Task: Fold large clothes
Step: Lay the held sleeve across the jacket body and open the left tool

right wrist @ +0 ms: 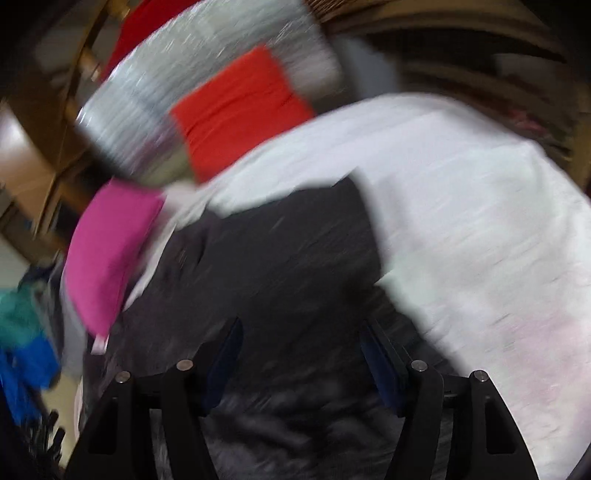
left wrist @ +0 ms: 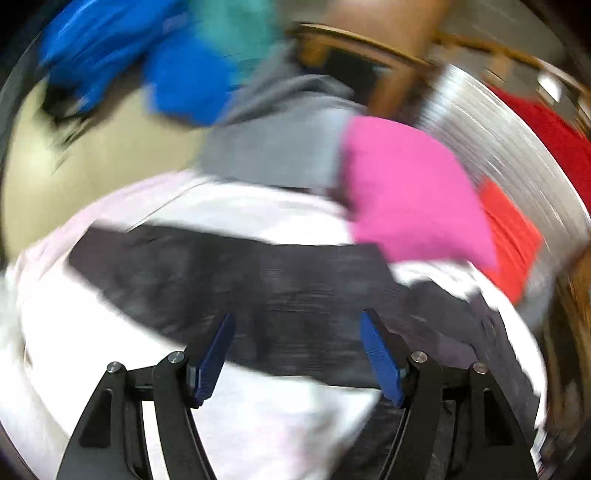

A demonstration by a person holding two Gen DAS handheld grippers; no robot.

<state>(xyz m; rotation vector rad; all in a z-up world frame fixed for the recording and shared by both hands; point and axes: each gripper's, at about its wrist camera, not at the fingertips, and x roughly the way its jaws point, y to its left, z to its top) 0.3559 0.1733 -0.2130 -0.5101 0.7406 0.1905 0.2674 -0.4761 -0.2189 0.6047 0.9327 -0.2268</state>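
Both tongs open, holding nothing. Left gripper [left wrist: 297, 354] hangs over dark cloth [left wrist: 236, 280], its long axis crosswise on white sheet [left wrist: 92, 350]. Right gripper [right wrist: 301, 358] also above it; which is nearer, can't tell.

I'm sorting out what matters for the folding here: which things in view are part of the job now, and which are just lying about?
Part of the job:
- dark grey garment, spread under both claws
- white sheet it lies on
- left claw, open
- right claw, open

Lying about:
- pink folded cloth
- orange-red folded cloth
- grey cloth
- blue cloth
- teal cloth
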